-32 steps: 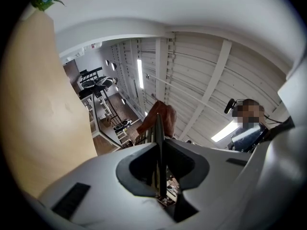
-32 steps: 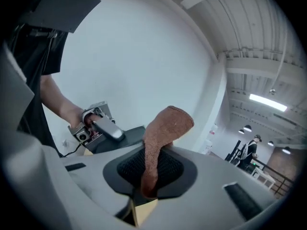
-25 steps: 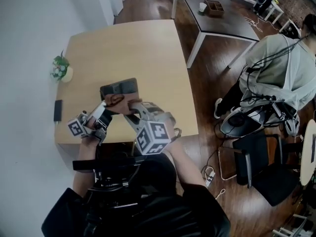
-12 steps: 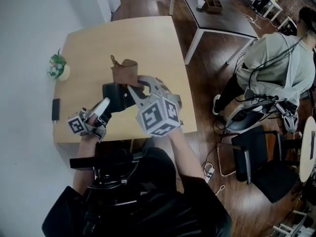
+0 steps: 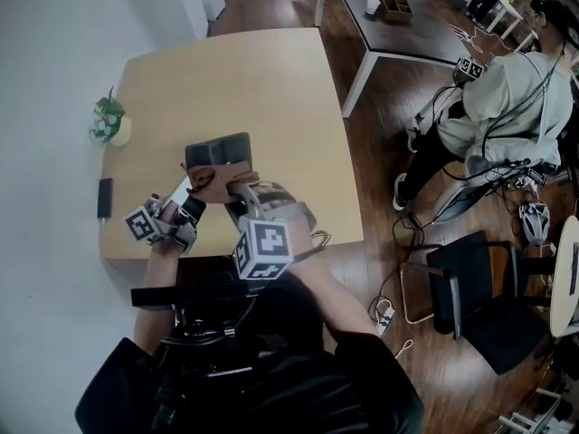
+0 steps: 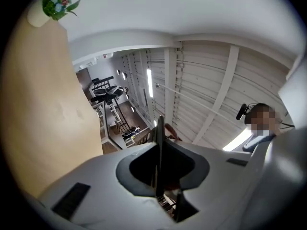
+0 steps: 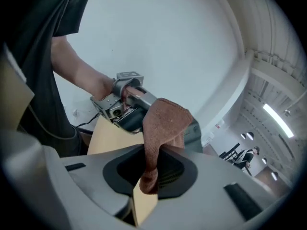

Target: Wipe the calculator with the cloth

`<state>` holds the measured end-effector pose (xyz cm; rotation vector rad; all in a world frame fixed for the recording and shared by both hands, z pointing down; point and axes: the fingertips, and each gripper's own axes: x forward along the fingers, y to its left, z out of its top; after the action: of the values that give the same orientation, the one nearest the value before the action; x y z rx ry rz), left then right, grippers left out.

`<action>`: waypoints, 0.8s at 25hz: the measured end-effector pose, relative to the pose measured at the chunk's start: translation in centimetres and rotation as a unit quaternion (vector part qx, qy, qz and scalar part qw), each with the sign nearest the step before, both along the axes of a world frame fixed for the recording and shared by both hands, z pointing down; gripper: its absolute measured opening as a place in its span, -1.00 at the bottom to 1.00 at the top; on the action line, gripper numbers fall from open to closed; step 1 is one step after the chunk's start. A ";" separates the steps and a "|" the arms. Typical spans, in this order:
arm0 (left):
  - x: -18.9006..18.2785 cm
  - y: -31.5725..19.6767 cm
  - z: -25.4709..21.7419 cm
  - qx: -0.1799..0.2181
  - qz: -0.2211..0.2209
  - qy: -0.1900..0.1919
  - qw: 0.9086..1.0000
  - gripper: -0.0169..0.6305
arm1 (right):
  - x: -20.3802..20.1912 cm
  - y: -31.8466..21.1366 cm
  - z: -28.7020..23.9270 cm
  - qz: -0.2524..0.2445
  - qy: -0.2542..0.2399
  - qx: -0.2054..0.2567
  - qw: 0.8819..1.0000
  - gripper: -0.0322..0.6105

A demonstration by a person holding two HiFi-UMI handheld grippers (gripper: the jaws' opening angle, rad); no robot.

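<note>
In the head view the dark calculator [image 5: 218, 155] is held over the wooden table [image 5: 235, 80], tilted. My left gripper [image 5: 188, 195] is shut on its near left edge. From the left gripper view that calculator [image 6: 159, 150] shows edge-on as a thin dark plate between the jaws of the left gripper [image 6: 159, 176]. My right gripper [image 5: 231, 188] is shut on the brown cloth [image 5: 212, 183], which lies against the calculator's near end. The right gripper view has the cloth [image 7: 163, 123] rising out of the right gripper [image 7: 151, 169] and draped over the calculator [image 7: 136, 121], close by the left gripper's fingers [image 7: 125, 97].
A small potted plant [image 5: 110, 123] and a flat black object [image 5: 106, 199] sit by the table's left edge. Past the table's right edge are wooden floor, a dark table [image 5: 398, 34], a seated person [image 5: 507, 98] and a black chair [image 5: 479, 287].
Half a second ago the right gripper held the cloth lifted past the calculator's far end. It has come back down to the near end. The left gripper kept its grip and barely moved.
</note>
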<state>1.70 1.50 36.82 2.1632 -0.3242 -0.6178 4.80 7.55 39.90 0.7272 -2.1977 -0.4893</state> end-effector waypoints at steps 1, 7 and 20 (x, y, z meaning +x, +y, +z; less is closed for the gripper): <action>-0.2 -0.1 0.2 -0.004 -0.002 0.002 1.000 -0.75 | -0.1 0.8 1.1 -0.003 -0.003 -0.025 1.000 -0.74; -0.8 0.3 1.3 -0.027 -0.008 0.018 0.999 -0.76 | 2.8 3.0 3.9 0.000 -0.105 -0.157 0.982 -0.75; 1.0 2.8 1.0 -0.011 0.006 -0.003 1.000 -0.76 | 2.5 -3.1 -3.4 0.032 -0.049 0.030 0.998 -0.74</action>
<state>2.72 4.29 37.78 2.1443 -0.3196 -0.5974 7.28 4.44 36.48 0.8669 -2.2500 -0.4983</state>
